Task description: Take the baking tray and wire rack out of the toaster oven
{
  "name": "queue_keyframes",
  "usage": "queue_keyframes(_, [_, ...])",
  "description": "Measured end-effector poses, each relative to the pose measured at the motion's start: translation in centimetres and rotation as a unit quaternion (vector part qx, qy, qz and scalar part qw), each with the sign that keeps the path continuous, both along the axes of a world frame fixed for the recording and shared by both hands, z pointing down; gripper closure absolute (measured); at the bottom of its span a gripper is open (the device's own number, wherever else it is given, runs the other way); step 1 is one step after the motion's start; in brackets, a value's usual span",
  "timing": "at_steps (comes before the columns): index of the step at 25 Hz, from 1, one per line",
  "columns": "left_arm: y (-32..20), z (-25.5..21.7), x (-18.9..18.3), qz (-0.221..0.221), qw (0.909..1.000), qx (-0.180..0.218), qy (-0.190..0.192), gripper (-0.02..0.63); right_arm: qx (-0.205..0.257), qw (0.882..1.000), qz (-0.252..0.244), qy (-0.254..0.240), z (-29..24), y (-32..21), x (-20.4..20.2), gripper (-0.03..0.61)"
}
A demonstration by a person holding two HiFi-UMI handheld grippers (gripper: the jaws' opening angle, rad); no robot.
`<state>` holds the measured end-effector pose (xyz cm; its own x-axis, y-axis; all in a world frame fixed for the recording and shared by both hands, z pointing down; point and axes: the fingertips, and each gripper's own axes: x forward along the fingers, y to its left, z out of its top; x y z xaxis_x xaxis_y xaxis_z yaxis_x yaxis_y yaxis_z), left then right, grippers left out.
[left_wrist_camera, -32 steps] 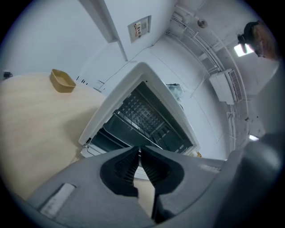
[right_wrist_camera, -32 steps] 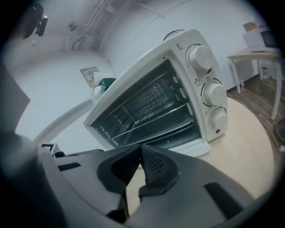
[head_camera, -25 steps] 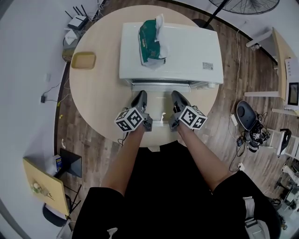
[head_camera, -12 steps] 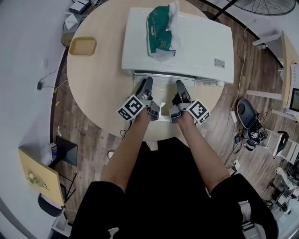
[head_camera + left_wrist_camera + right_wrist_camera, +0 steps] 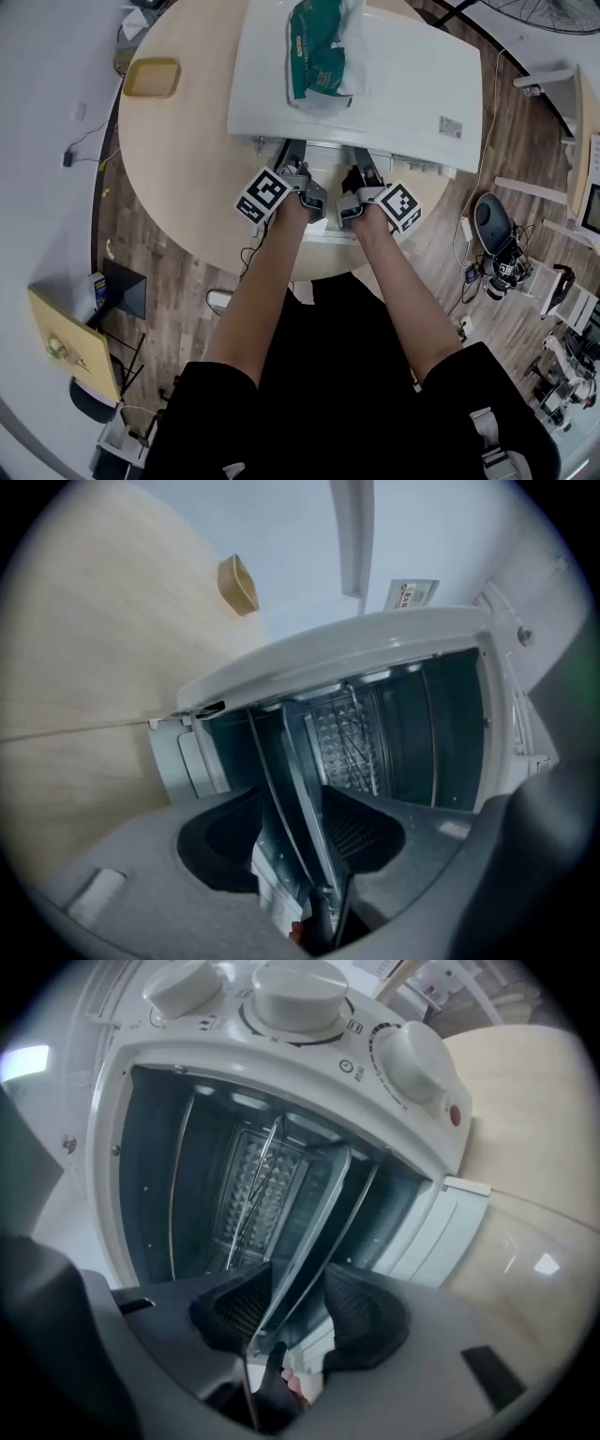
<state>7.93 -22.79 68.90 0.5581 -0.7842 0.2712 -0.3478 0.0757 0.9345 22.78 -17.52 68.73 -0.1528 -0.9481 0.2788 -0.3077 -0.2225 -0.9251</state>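
I'm holding both hand-held grippers at the open mouth of the toaster oven, which is sitting on the round bench. My left hand-held gripper has just been opening its jaws. They're standing fairly wide now, with the front lip of the baking tray running between the pads and not being pinched. A thin rod, looking like the wire rack, is running alongside the lip through the same gap. My right hand-held gripper has also just been opening. Its jaws are sitting moderately apart around the same lip, toward the oven's knob side; the lip is lying close to one pad and I can't tell if it's touching. Tray and rack are both still sitting inside the oven cavity. A green tissue pack is lying on top of the oven, and a yellow dish is sitting on the bench well off to the oven's left.
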Motion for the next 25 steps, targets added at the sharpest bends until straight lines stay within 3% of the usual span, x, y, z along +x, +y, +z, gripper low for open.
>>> queue_keyframes(22, [-4.4, 1.6, 2.1, -0.026, 0.9993, -0.023, 0.010, 0.433, 0.011, 0.997, 0.056, -0.050, 1.7, -4.4, 3.8, 0.420])
queue_keyframes(25, [-4.4, 1.7, 2.0, -0.031, 0.9990, -0.029, 0.014, 0.442, 0.008, 0.998, 0.045, -0.047, 2.3, -4.6, 3.8, 0.422])
